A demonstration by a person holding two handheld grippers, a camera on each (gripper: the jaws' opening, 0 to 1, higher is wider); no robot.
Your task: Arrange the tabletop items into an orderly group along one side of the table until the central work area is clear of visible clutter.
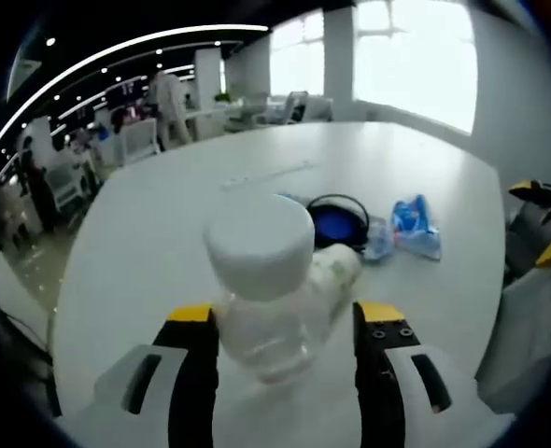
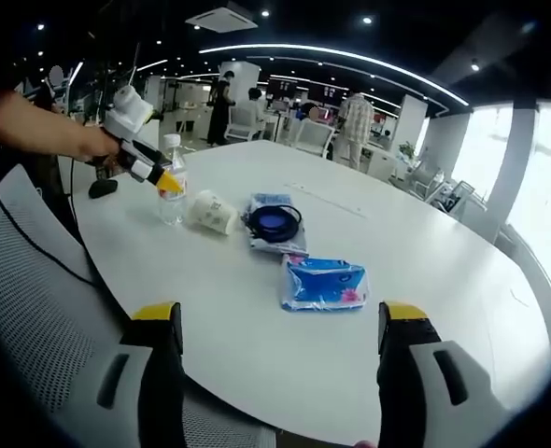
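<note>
Two sets of tongs are at work over a white table [image 2: 425,280]. In the left gripper view, the left gripper [image 1: 287,322] has a clear plastic bottle [image 1: 266,299] with a white cap standing between its yellow-tipped jaws; the jaws sit close on either side of the bottle, though whether they press on it cannot be told. Just behind the bottle lies a tipped paper cup [image 1: 336,266], and beyond it a black cable coiled round a blue disc [image 1: 339,222] and a blue tissue pack [image 1: 414,227]. In the right gripper view, the right gripper [image 2: 280,327] hangs wide and empty above the near table edge, well apart from the items. There the bottle [image 2: 171,191] stands upright at the far left, the other gripper [image 2: 149,168] beside it, then the cup [image 2: 212,212], the cable [image 2: 274,222], and nearest, the tissue pack [image 2: 322,283].
</note>
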